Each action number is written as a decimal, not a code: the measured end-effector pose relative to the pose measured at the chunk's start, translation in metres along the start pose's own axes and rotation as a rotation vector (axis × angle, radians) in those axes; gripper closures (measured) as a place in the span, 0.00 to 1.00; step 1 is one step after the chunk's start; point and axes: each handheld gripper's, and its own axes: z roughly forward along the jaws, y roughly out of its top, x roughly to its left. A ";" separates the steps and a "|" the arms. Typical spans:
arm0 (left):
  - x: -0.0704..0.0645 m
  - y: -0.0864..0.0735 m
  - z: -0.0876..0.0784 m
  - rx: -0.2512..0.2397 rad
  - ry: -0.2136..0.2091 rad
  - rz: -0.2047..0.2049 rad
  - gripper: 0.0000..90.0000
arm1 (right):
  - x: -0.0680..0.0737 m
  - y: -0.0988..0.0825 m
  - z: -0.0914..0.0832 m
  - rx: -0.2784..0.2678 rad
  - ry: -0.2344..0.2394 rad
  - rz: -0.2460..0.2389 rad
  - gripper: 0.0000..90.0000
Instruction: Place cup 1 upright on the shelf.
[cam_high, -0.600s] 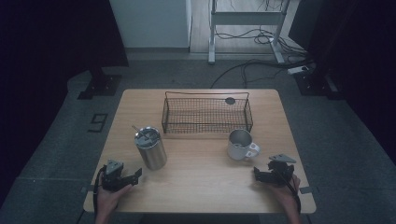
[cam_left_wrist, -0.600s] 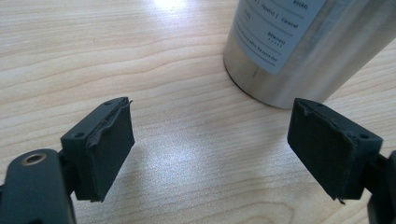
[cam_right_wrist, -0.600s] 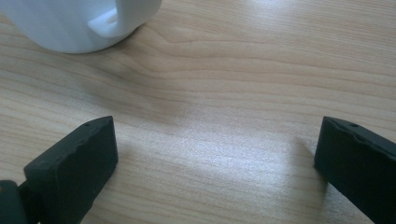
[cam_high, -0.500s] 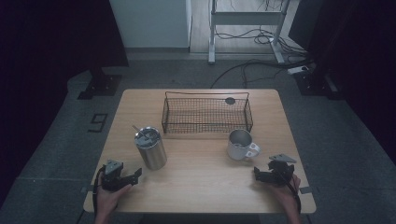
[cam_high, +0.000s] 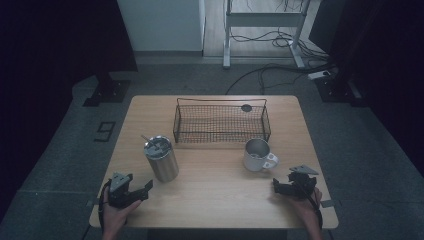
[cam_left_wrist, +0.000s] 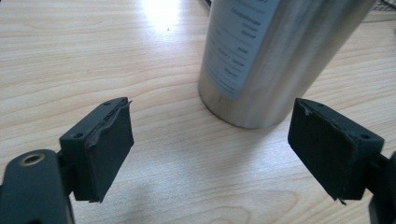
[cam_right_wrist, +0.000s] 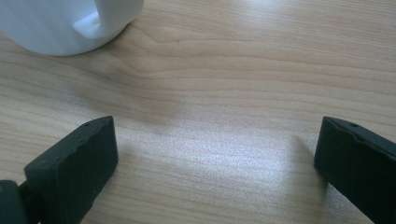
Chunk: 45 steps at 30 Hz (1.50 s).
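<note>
Left gripper: we see our left gripper (cam_high: 146, 186) low over the table's near left corner, its jaws standing apart with only bare wood between them; in the left gripper view (cam_left_wrist: 210, 154) the pads press on nothing.
Right gripper: our right gripper (cam_high: 276, 185) sits near the table's near right corner, jaws wide apart and holding nothing; the right gripper view (cam_right_wrist: 217, 161) shows bare wood between them.
Steel tumbler: the steel tumbler (cam_high: 161, 159) stands upright just ahead of our left gripper, near but not touching; in the left gripper view its labelled wall (cam_left_wrist: 275, 56) rises beyond the gap, closer to the jaw at the right of that view.
Tumbler lid: a lid closes its top, with a straw (cam_high: 145, 139) leaning out to the left.
White mug: the white mug (cam_high: 257, 155) stands upright just ahead of our right gripper, handle turned toward the near right; its base and handle (cam_right_wrist: 70, 23) show at the top left of the right gripper view, apart from the jaws.
Wire basket: the wire basket (cam_high: 221, 121) sits behind both vessels, toward the far edge, centred.
Table: the pale wooden table (cam_high: 220, 195) carries all of these.
</note>
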 end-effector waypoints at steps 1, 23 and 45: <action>0.000 0.000 0.000 0.000 0.000 0.000 0.16 | 0.000 0.000 0.000 0.001 0.000 0.001 0.00; -0.015 0.017 -0.009 -0.049 -0.083 -0.004 0.05 | 0.000 0.000 0.000 -0.001 0.001 -0.002 0.00; -0.030 0.043 0.002 -0.062 -0.121 0.062 0.00 | 0.000 -0.002 -0.003 -0.007 0.008 -0.005 0.02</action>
